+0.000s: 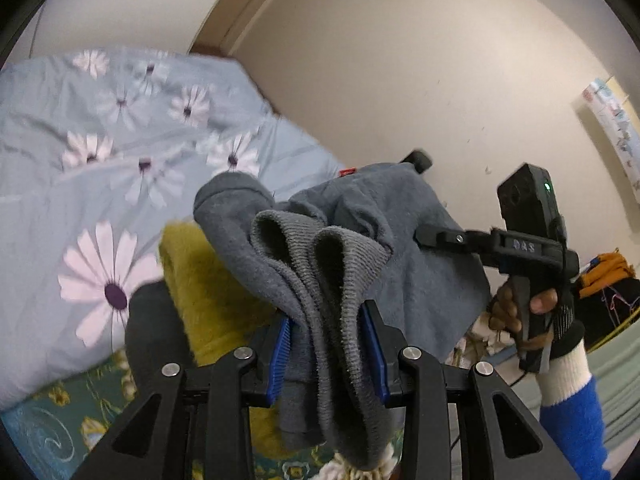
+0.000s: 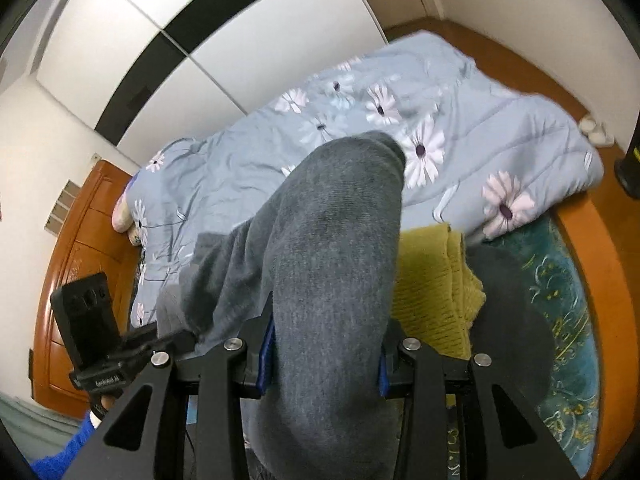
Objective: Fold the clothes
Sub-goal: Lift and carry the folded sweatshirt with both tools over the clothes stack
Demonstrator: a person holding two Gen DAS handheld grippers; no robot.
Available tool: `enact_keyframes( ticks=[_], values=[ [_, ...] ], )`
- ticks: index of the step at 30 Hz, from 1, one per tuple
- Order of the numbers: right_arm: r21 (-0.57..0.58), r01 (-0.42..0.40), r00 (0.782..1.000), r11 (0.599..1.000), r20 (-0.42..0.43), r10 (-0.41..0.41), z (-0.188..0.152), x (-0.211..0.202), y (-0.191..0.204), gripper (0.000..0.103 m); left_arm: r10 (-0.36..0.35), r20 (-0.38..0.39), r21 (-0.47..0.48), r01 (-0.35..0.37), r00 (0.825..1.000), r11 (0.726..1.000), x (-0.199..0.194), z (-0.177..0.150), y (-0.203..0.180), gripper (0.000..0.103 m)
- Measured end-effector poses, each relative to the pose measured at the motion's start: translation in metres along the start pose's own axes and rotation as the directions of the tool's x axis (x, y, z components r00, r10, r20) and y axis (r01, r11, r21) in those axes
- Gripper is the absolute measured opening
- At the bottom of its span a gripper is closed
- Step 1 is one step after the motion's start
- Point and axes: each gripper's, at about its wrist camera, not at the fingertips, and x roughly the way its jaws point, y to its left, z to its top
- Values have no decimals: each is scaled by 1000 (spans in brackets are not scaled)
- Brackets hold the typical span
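While both tools clamp it, the grey garment (image 1: 332, 280) hangs bunched between the left tool (image 1: 332, 344) pads, stretches across to the right tool (image 2: 324, 356), and hovers above the yellow sweater (image 2: 432, 292) on the bed (image 2: 568, 280).

The grey garment (image 2: 332, 272) hides the right gripper's (image 2: 324, 354) pads and runs off the bottom edge; the yellow knit (image 1: 208, 280) lies half covered behind it; the quilt (image 1: 100, 128) is motion-blurred.
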Motion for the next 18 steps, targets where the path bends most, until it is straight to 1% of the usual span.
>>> enact_keyframes(
  ticks=[3,4,5,7,10,12,13,18],
  values=[
    [42,33,997,999,-68,-30,-5,24,-26,40,6,-23,-12,-7,1000,1000,12,-14,16,37],
    [53,27,997,998,-73,-23,-8,29,-34,40,-5,-22,-31,4,1000,1000,13,-18,22,37],
    [64,17,997,998,-76,-12,-11,33,-42,41,-9,-22,-44,8,1000,999,16,-21,27,37],
    [78,-26,998,997,-52,30,-18,35,-56,42,-17,-21,-70,15,1000,997,21,-27,37,37],
    [100,-57,998,993,-32,60,-26,39,-66,43,-17,-16,-70,16,1000,997,22,-31,37,38],
    [100,-64,998,993,-18,66,-27,38,-61,44,-11,-16,-56,10,1000,998,18,-28,33,39],
    [93,-64,998,994,-13,65,-28,34,-58,46,-4,-17,-45,3,1000,999,15,-26,31,39],
    [22,-13,1000,1000,-3,13,-27,18,-43,46,47,-5,13,-47,999,999,5,-21,22,43]
  ],
)
